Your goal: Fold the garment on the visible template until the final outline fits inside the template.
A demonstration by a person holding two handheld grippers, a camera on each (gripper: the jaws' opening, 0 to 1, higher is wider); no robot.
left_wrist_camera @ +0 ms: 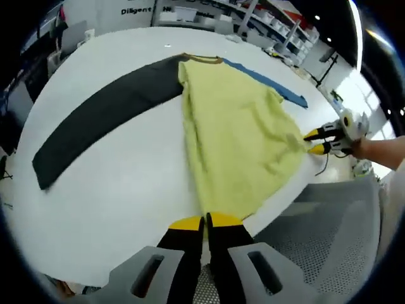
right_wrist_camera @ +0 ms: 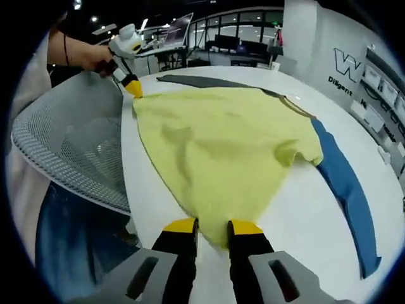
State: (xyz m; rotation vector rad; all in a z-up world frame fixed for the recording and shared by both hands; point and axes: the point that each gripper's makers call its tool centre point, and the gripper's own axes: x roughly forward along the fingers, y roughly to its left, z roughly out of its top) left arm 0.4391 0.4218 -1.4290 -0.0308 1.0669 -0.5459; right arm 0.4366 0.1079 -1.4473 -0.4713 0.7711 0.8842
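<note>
Left gripper view: both grippers pinch yellow garment [left_wrist_camera: 240,139].

The garment [left_wrist_camera: 237,136] lies spread on the table [left_wrist_camera: 126,183], reaching away from the left gripper [left_wrist_camera: 205,223], which meets its near hem. The right gripper [right_wrist_camera: 212,227] meets another hem corner. One template strip [left_wrist_camera: 104,117] stretches left beyond the garment; another [right_wrist_camera: 348,183] lies right of it (partly underneath). A mesh chair [right_wrist_camera: 73,149] stands beside the table edge.
</note>
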